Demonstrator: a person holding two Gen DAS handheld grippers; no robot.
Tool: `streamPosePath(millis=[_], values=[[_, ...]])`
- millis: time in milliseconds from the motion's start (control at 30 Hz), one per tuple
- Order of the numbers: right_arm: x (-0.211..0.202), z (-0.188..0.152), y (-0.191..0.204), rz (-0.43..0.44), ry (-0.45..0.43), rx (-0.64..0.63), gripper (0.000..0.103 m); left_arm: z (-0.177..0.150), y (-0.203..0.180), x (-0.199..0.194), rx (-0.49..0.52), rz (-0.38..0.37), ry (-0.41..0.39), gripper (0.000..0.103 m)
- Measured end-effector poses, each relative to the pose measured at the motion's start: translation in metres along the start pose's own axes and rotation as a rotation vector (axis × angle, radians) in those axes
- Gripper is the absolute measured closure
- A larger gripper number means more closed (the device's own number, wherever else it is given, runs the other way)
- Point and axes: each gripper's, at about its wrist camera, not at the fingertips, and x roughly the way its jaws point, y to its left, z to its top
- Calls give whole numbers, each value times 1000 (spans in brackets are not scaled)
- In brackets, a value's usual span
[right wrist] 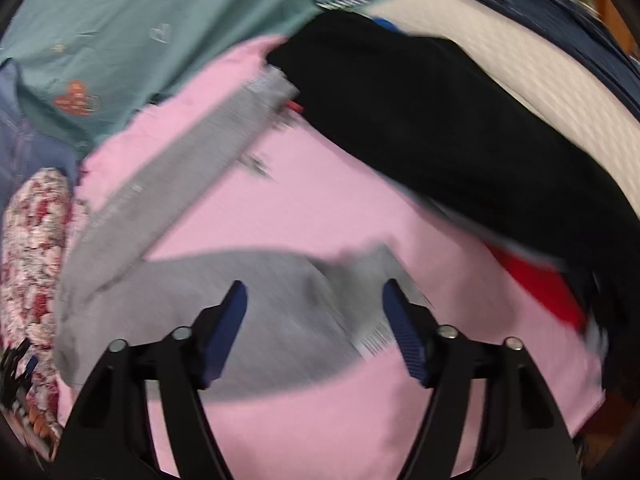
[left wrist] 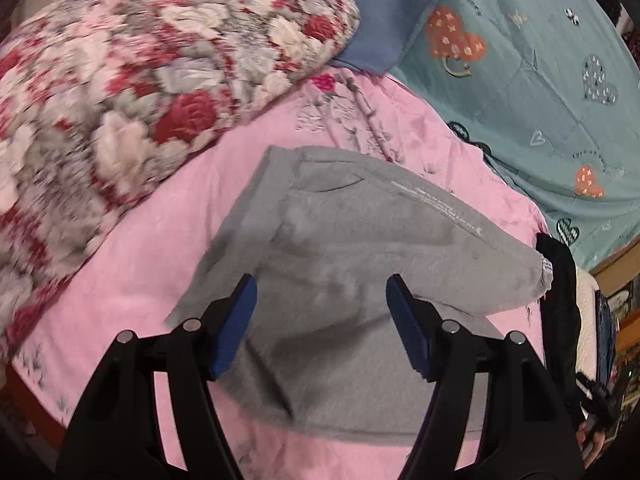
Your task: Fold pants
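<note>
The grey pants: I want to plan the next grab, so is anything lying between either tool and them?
Nothing visible does. The grey pants lie bare on the pink sheet right below the open left tool and the open right tool. The black garment lies off to the side, at the far leg's cuff.

Below and ahead of the left gripper (left wrist: 322,300), with its blue pads (left wrist: 236,328) on black arms, lie plain grey sweatpants (left wrist: 360,240) with a faint white line of print, on a pink sheet (left wrist: 160,232). Up and left of it: a quilt (left wrist: 140,72) of red, white and grey roses. Up and right: a teal cover (left wrist: 540,80) with orange hearts. Right of the right gripper (right wrist: 314,304): a black garment (right wrist: 440,120) and a red one (right wrist: 536,284).
</note>
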Motion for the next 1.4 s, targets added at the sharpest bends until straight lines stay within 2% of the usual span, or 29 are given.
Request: streamPosePath(millis=[67, 200, 267, 367, 433, 467, 500, 533, 567, 633, 800, 867, 967, 1033, 1100, 1133, 1167, 1200, 1233, 1267, 1300, 1333, 1400], values=[[30, 35, 17, 8, 4, -31, 31, 22, -15, 40, 45, -58, 82, 34], [111, 104, 29, -11, 83, -22, 31, 43, -20, 109, 59, 35, 191, 37], [146, 133, 31, -23, 110, -4, 31, 50, -14, 131, 48, 57, 218, 37], [188, 165, 30, -57, 138, 26, 31, 58, -8, 147, 26, 38, 222, 40], [209, 174, 32, -94, 159, 27, 31, 63, -2, 159, 14, 54, 231, 51], [217, 176, 30, -104, 164, 31, 32, 65, -1, 163, 9, 65, 229, 53], [225, 176, 28, -83, 165, 39, 55, 68, 1, 165, 5, 71, 216, 55], [230, 175, 26, -57, 178, 45, 92, 70, 1, 166, 8, 80, 206, 57], [230, 173, 24, -45, 170, 58, 92, 72, 1, 166, 18, 101, 198, 64], [221, 170, 20, -48, 148, 78, 92, 74, 1, 167, 30, 168, 192, 87], [178, 154, 15, -59, 123, 94, 92, 71, 8, 160, 28, 144, 198, 92], [175, 145, 13, -68, 138, 86, 92, 71, 9, 161, 38, 150, 197, 93], [201, 135, 9, -103, 191, 88, 89, 72, 6, 165, 55, 168, 195, 93], [208, 131, 8, -103, 163, 85, 76, 76, 4, 170, 61, 173, 206, 93], [207, 132, 19, -145, 174, 25, 73, 79, 6, 167, 55, 156, 223, 93], [205, 131, 23, -167, 209, 14, 70, 80, 6, 164, 49, 145, 242, 91], [198, 129, 26, -159, 246, 22, 69, 79, 9, 157, 35, 132, 267, 87], [185, 125, 29, -124, 252, 37, 69, 79, 12, 144, 26, 113, 267, 76], [169, 120, 32, -74, 243, 42, 69, 81, 14, 128, 31, 102, 237, 62], [151, 113, 35, -27, 233, 34, 68, 82, 16, 111, 47, 111, 201, 54], [126, 102, 40, 28, 217, 11, 63, 83, 17, 95, 67, 131, 168, 42], [109, 93, 41, 59, 205, -6, 54, 85, 17, 82, 85, 150, 146, 40], [73, 66, 45, 123, 171, -58, 48, 88, 17, 65, 117, 161, 141, 38]])
